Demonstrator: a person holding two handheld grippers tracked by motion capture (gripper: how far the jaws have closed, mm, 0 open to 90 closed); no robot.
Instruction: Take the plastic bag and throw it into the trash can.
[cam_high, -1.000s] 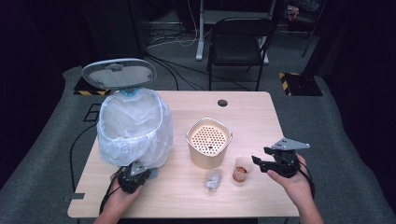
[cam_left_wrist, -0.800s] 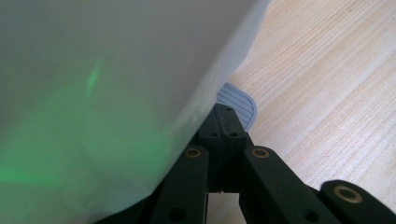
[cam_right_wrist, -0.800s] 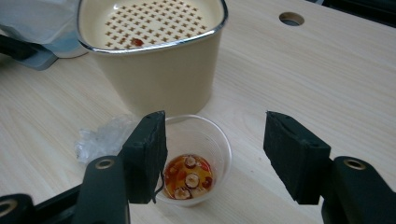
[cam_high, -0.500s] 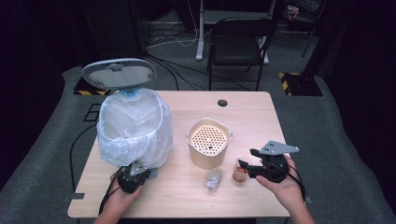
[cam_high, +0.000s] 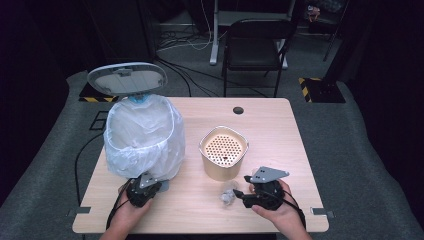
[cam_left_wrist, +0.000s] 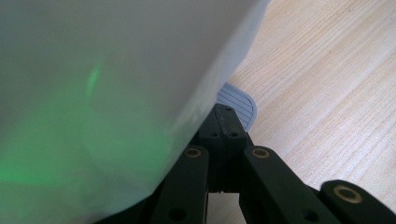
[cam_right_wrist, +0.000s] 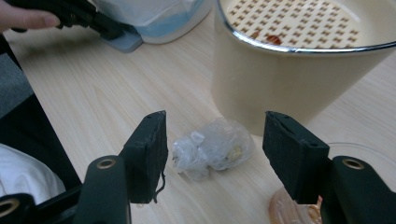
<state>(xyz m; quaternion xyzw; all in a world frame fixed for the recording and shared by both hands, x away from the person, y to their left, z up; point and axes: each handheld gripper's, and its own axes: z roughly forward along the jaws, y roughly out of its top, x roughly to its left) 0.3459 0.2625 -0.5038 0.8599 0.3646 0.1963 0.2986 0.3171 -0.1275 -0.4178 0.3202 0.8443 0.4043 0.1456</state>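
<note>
You have two grippers in hand: the left gripper (cam_high: 150, 186) at seven o'clock and the right gripper (cam_high: 244, 190) at five o'clock. On the table (cam_high: 300, 165) you count one crumpled plastic wad (cam_high: 228, 194) at six o'clock, one cream pot (cam_high: 223, 159) at center, one bagged bin (cam_high: 142, 137) at nine o'clock, and one small cup (cam_right_wrist: 299, 210).

Crumpled clear plastic wrap ball (cam_right_wrist: 212, 148), translucent with a yellowish bit inside, lies flat on the wooden table (cam_high: 300, 150), just beside the cream perforated pot (cam_high: 223, 156) at its 6 o'clock. Grey ribbed pedal (cam_left_wrist: 239, 103) of the bag-lined bin (cam_high: 142, 137) projects at the bin's 6 o'clock.
</note>
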